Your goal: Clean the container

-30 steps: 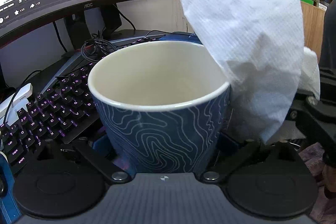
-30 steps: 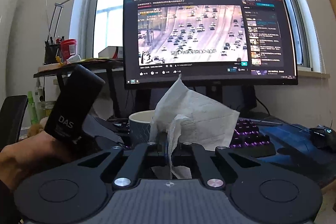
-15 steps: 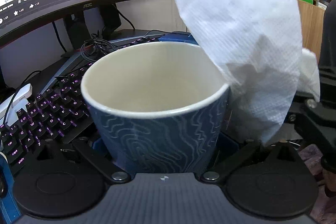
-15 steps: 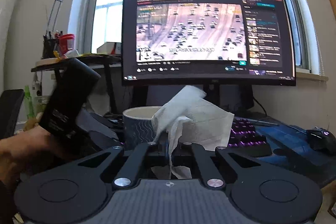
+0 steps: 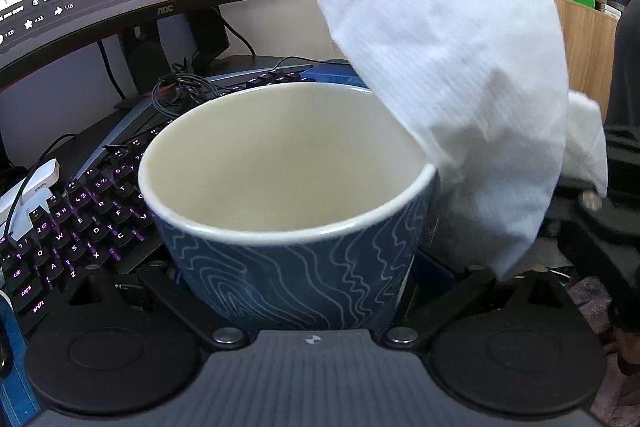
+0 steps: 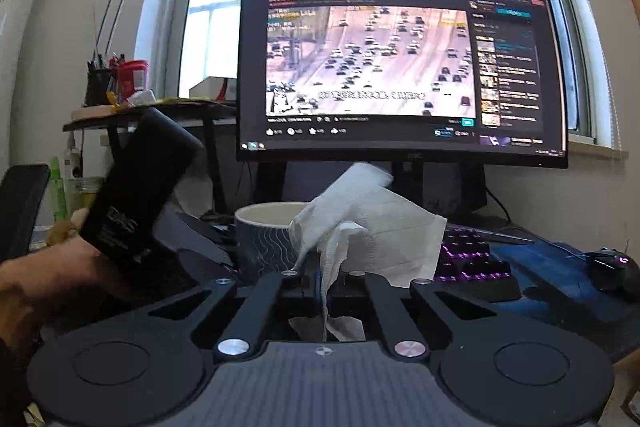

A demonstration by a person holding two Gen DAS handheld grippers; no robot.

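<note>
We see left gripper (image 5: 296, 267) fingers spread wide, clamping blue cup (image 5: 288, 259); right gripper (image 6: 325, 277) fingers pressed together, pinching white tissue (image 6: 368, 227).

Left claw (image 5: 298, 267): jaws spread wide, clamped on either flank of the cup (image 5: 288, 227), tipped downward; the person's hand (image 6: 52, 279) grips its black handle, knuckles up. Right claw (image 6: 325, 275): jaws pressed together, pinching the paper tissue (image 6: 360, 227), held near level, close beside the left one. Both arms bent in toward each other
</note>
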